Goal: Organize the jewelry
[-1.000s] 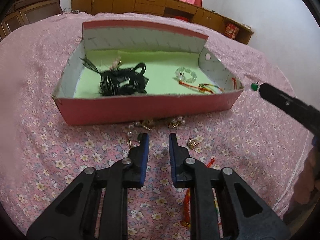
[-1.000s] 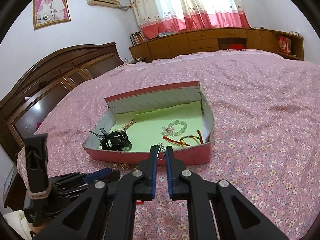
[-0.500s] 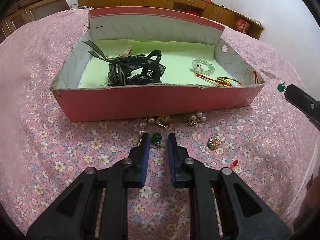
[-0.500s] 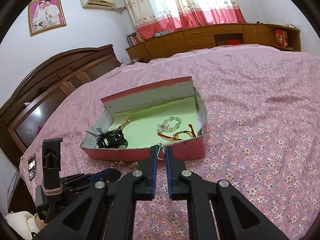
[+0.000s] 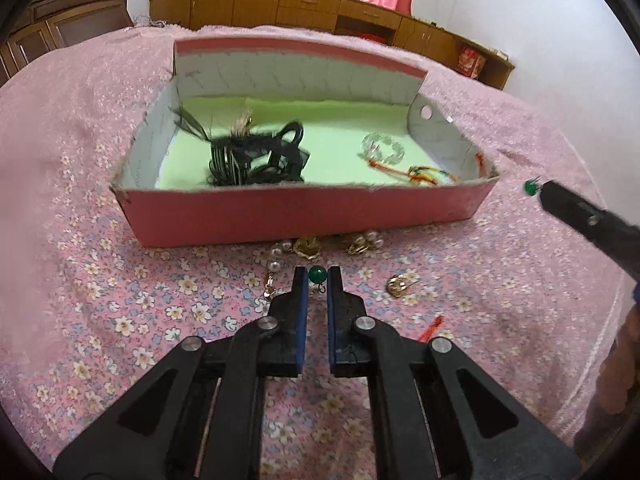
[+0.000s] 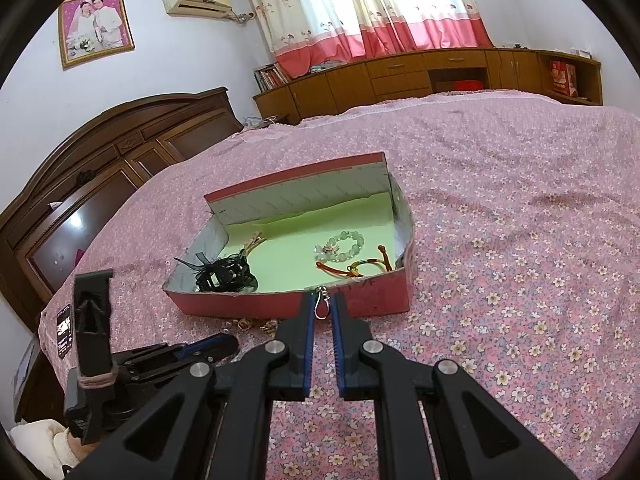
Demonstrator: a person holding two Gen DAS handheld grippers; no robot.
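Note:
A pink box [image 5: 304, 214] with a green floor stands on the bed; it also shows in the right wrist view [image 6: 280, 304]. In it lie a black hair piece [image 5: 256, 156], a clear bead bracelet [image 5: 384, 150] and red cords [image 5: 424, 172]. My left gripper [image 5: 317, 276] is shut on a green bead earring [image 5: 318, 274], held just above the bedspread in front of the box. My right gripper [image 6: 321, 304] is shut on the hook of a second green earring [image 6: 321, 306], whose bead [image 5: 531, 187] shows beside the box's right corner.
Several gold and pearl earrings [image 5: 308, 246] lie on the flowered bedspread against the box's front wall, one more [image 5: 398, 284] to the right. A red cord [image 5: 432, 326] lies nearer. A wooden headboard [image 6: 100, 184] and cabinets [image 6: 420, 76] stand beyond.
My left gripper went down to the jewelry in front of the box, closed on the green earring and lifted it slightly. My right gripper kept its earring and drifted a little.

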